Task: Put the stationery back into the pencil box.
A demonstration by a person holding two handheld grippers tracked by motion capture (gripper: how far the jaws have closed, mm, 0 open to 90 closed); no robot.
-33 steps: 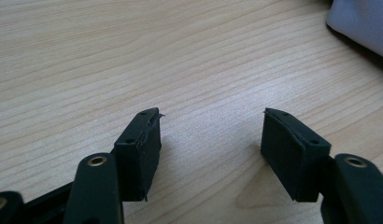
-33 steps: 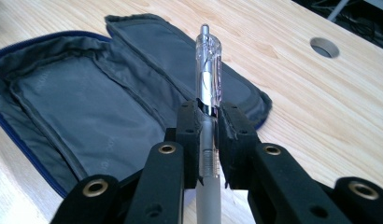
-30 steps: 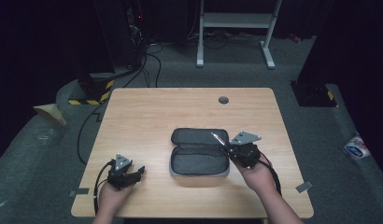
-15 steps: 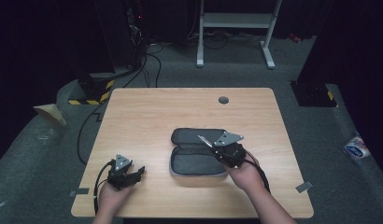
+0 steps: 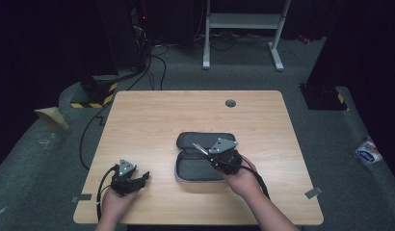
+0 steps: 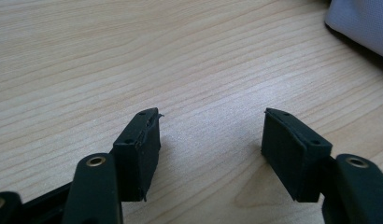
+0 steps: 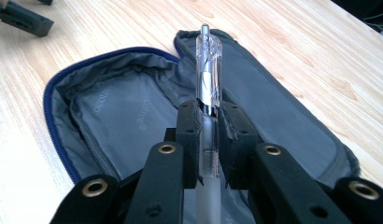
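A grey pencil case point(image 5: 198, 163) point(image 7: 133, 116) lies open flat near the table's front middle, its blue-edged zipper undone. My right gripper point(image 5: 205, 150) point(image 7: 209, 123) hangs over the case, shut on a clear pen point(image 7: 208, 74) point(image 5: 199, 147) that sticks out past the jaws. My left gripper point(image 5: 140, 179) point(image 6: 210, 135) rests on the wood at the front left, open with only bare table between its pads. A corner of the pencil case point(image 6: 362, 23) shows at the top right of the left gripper view.
The wooden table point(image 5: 162, 125) has a round cable hole point(image 5: 230, 103) near its far edge. Beyond it stand a white metal frame point(image 5: 243, 21) and cables on the dark floor. The left gripper point(image 7: 21, 18) shows far off in the right gripper view.
My right gripper has carried the pen leftward from the case's right edge to over its middle. The left gripper has stayed in place.
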